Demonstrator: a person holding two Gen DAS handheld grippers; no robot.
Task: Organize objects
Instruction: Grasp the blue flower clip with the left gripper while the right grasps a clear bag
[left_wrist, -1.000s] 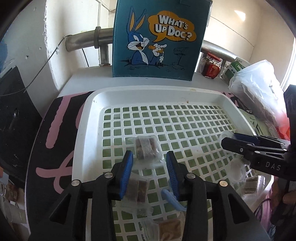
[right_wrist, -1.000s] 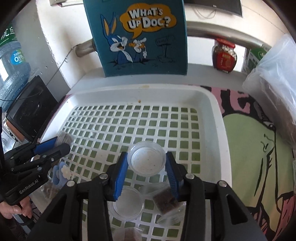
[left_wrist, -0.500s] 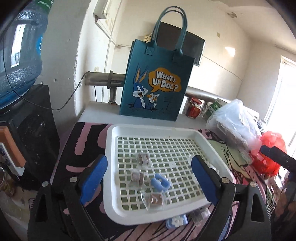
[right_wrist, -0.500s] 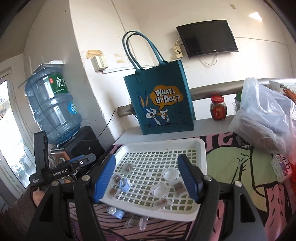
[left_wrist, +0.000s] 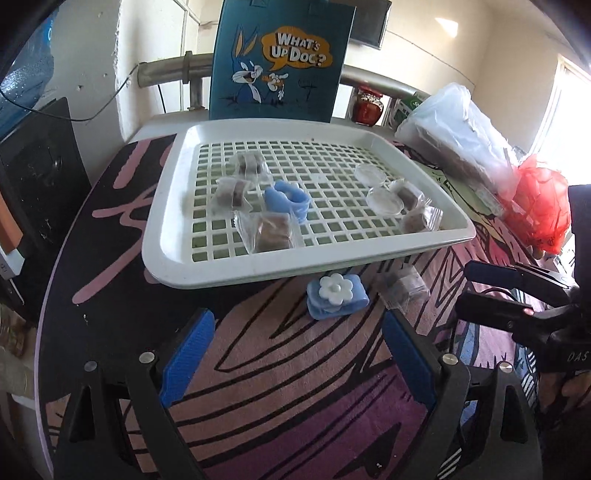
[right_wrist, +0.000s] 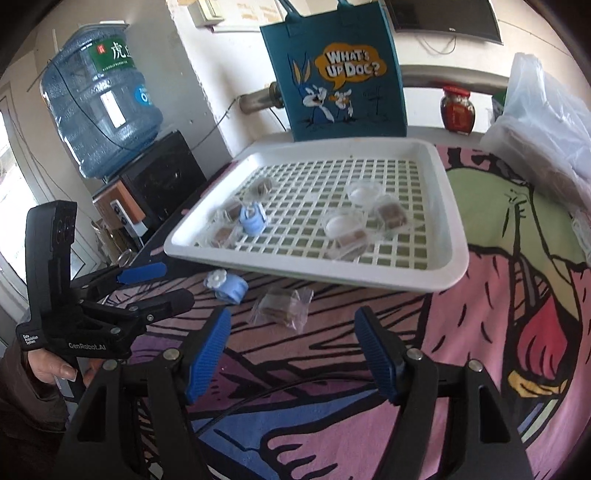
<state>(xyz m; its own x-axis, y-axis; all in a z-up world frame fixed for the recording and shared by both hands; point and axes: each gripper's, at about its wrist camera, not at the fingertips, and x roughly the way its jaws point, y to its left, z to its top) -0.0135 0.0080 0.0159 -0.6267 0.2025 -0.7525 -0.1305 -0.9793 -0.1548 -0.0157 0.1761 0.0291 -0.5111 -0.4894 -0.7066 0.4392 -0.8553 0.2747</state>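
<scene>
A white slotted tray (left_wrist: 229, 266) (right_wrist: 436, 280) holds several wrapped brown snack packets, a blue clip (left_wrist: 288, 201) (right_wrist: 253, 219) and two clear round lids (left_wrist: 384, 201) (right_wrist: 341, 223). In front of the tray, on the patterned cloth, lie a blue clip with a white flower (left_wrist: 336, 295) (right_wrist: 225, 284) and one wrapped snack packet (left_wrist: 402, 290) (right_wrist: 282, 310). My left gripper (left_wrist: 295, 354) (right_wrist: 155, 284) is open and empty, short of the flower clip. My right gripper (right_wrist: 291, 354) (left_wrist: 465, 291) is open and empty, short of the loose packet.
A blue "What's up Doc?" tote bag (left_wrist: 277, 62) (right_wrist: 336, 74) stands behind the tray. A red jar (right_wrist: 456, 109) and plastic bags (left_wrist: 454, 140) sit at the right. A water bottle (right_wrist: 99, 99) and a black box (right_wrist: 162, 181) stand at the left.
Both grippers have pulled back from over the tray, opened wide, and now sit low over the cloth in front of it. The tray's contents stay put.
</scene>
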